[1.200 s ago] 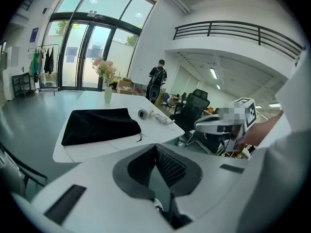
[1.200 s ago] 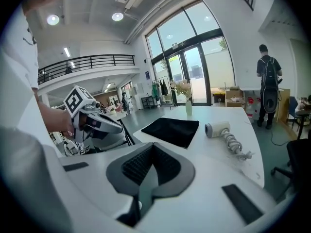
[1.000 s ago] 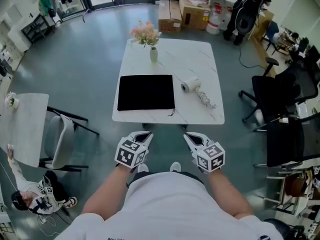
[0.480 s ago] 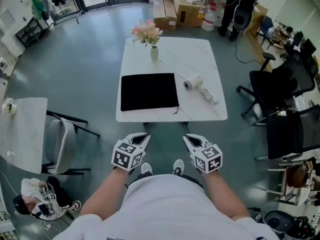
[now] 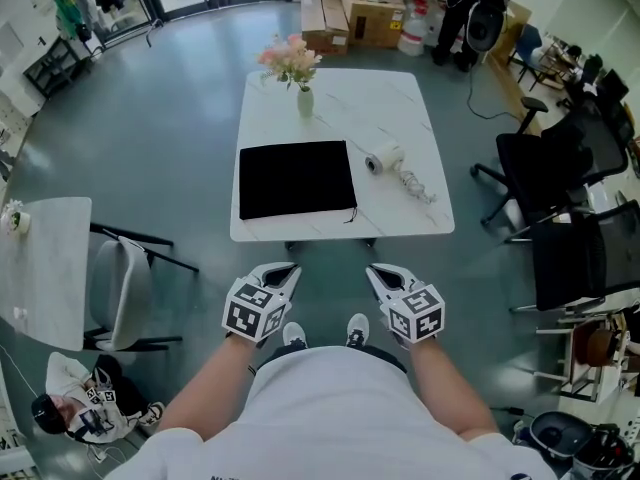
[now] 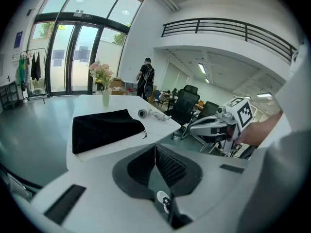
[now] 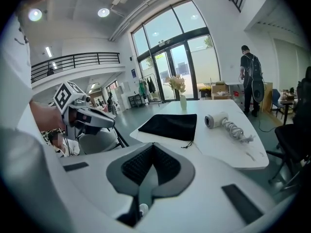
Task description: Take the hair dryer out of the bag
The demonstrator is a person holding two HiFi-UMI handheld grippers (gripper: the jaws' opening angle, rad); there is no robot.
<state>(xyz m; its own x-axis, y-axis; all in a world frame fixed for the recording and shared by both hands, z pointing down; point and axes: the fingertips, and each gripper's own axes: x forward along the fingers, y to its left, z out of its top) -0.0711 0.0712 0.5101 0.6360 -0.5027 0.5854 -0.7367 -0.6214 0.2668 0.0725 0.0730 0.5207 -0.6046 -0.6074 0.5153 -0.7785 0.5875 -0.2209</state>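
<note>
Left gripper (image 5: 285, 269) and right gripper (image 5: 380, 270) hang side by side in front of the person's waist, apart from each other. Both are angled forward and down, short of the near edge of the white table (image 5: 400, 108). Each has its jaws pressed fully together, the ribbed pads meeting along one line with nothing caught between them. In the left gripper view a shoe (image 6: 164, 201) shows below the closed pads.

Ahead of the left gripper, just past the table's near edge, the black bag (image 5: 296, 179) lies flat. A short drawstring end (image 5: 350, 215) hangs off the corner nearest the right gripper. Ahead of the right gripper and a little farther back lies the white hair dryer (image 5: 381, 160). It is outside the bag, just beside the bag's right side and not touching it. Its coiled cord (image 5: 414, 185) trails away from the bag, off to the right gripper's right. Both grippers are clear of bag, dryer and table.

Farther ahead of the left gripper, past the bag, a vase of pink flowers (image 5: 304, 103) stands upright near the far table edge. Cardboard boxes (image 5: 370, 13) are stacked beyond the table. Well to the right of the right gripper stand black office chairs (image 5: 560, 178). To the left of the left gripper are a grey chair (image 5: 118, 286) and a second white table (image 5: 45, 268), with a seated person (image 5: 75, 420) behind them.
</note>
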